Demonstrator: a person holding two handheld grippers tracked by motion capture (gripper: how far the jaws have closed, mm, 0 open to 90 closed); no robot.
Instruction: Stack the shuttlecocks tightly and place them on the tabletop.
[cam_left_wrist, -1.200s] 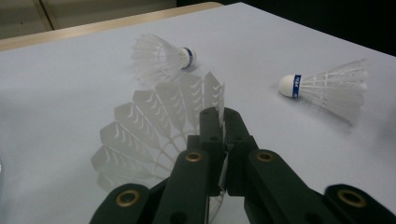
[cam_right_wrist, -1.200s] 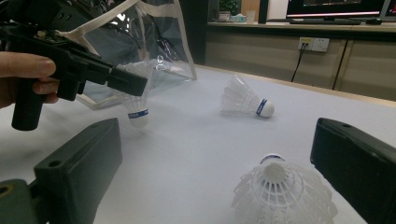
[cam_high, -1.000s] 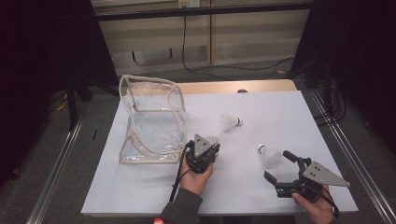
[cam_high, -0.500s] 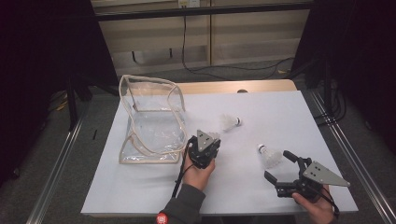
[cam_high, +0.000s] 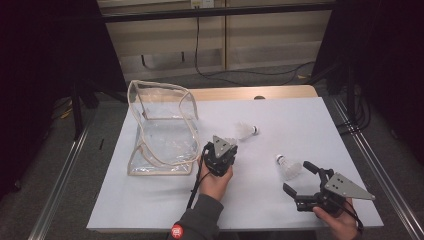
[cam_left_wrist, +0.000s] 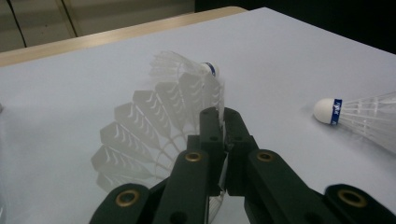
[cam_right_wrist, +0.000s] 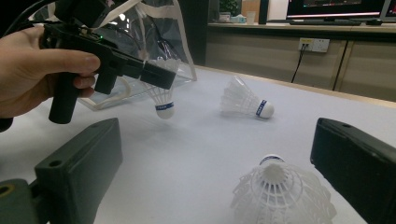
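left hand-held gripper: clamped on shuttlecock feathers, lifted off tabletop | right hand-held gripper: jaws apart, second shuttlecock between them, untouched

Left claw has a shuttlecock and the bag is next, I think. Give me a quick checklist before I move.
1. Left claw shut on the held shuttlecock, gripping its feather skirt: ok.
2. Held shuttlecock clear of the table, hanging cork down: ok.
3. Clear bag beside the left claw: ok; whether its opening faces the claw: cannot tell.
4. Right claw open, holding nothing: ok.
5. Near shuttlecock lies in front of the right claw's open jaws, ready for pickup: ok.
6. Far shuttlecock lies on its side on the table, apart from both claws: ok.
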